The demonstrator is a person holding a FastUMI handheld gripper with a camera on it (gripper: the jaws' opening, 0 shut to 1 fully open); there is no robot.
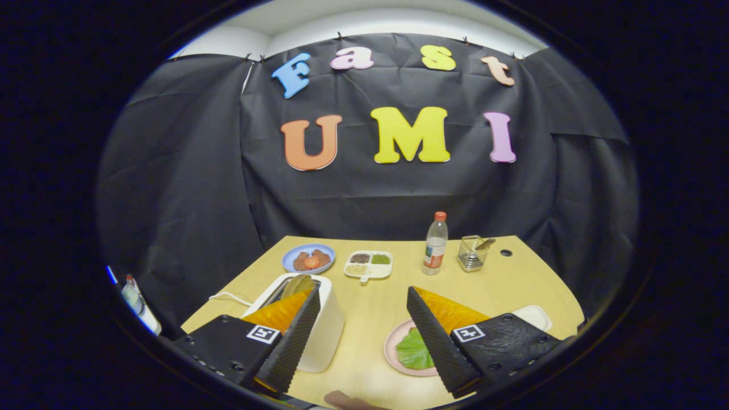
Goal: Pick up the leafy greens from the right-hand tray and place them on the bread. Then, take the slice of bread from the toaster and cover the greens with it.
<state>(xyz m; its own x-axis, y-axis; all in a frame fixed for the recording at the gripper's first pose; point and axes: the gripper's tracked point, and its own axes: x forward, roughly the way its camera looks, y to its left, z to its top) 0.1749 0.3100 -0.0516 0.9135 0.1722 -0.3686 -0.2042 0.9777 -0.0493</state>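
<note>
Leafy greens (414, 349) are seen lying on a pink plate (393, 347) by the right finger, untouched; a bread slice (298, 285) is left standing in the toaster (324, 330). Nothing is held by the wide-open gripper (364, 336).

The hand-held gripper (360, 319) is held level above the tabletop (370, 310), with its two fingers (296, 336) spread wide apart. Nothing lies between them, and neither finger touches anything. Both fingers point forward, angled slightly in toward each other.
</note>
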